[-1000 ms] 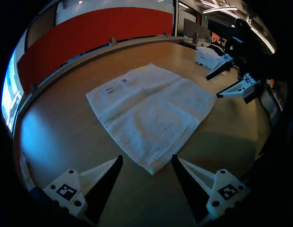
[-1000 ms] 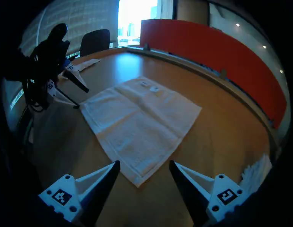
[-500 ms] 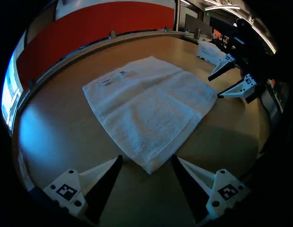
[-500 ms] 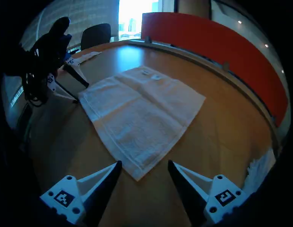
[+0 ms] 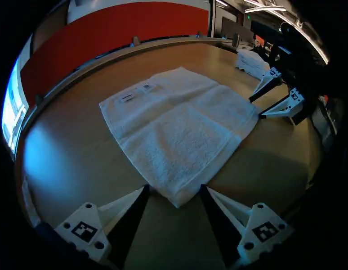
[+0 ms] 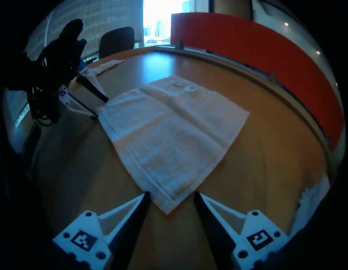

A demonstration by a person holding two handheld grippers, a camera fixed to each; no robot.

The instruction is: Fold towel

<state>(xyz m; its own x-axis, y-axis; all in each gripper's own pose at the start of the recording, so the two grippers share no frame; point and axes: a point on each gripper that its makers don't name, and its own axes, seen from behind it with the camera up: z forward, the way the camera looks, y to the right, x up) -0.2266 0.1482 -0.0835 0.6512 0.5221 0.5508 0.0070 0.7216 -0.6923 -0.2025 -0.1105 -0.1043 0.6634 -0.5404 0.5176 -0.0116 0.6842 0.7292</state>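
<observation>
Here we go: the white towel [image 5: 178, 126] lies flat and spread on the wooden table [image 5: 66, 148], one corner pointing at each claw. The left gripper [image 5: 174, 188] sits low at the towel's near corner, fingers splayed to either side of the tip. It's released, nothing pinched yet. Over at the neighbouring corner, the right gripper [image 6: 171, 194] does the same, also unclenched, the cloth's point poking between its fingers.

I'd say that's deliberate. Take two adjacent corners at once and one whole edge lifts evenly, ready to carry across to the far edge of the towel, where the small labels [image 5: 138, 92] sit.

Against a second ago, both claws have slid in. Then each corner lay just ahead of the fingertips; now the tips flank it, and each gap looks a touch narrower. The towel itself hasn't shifted or wrinkled.
</observation>
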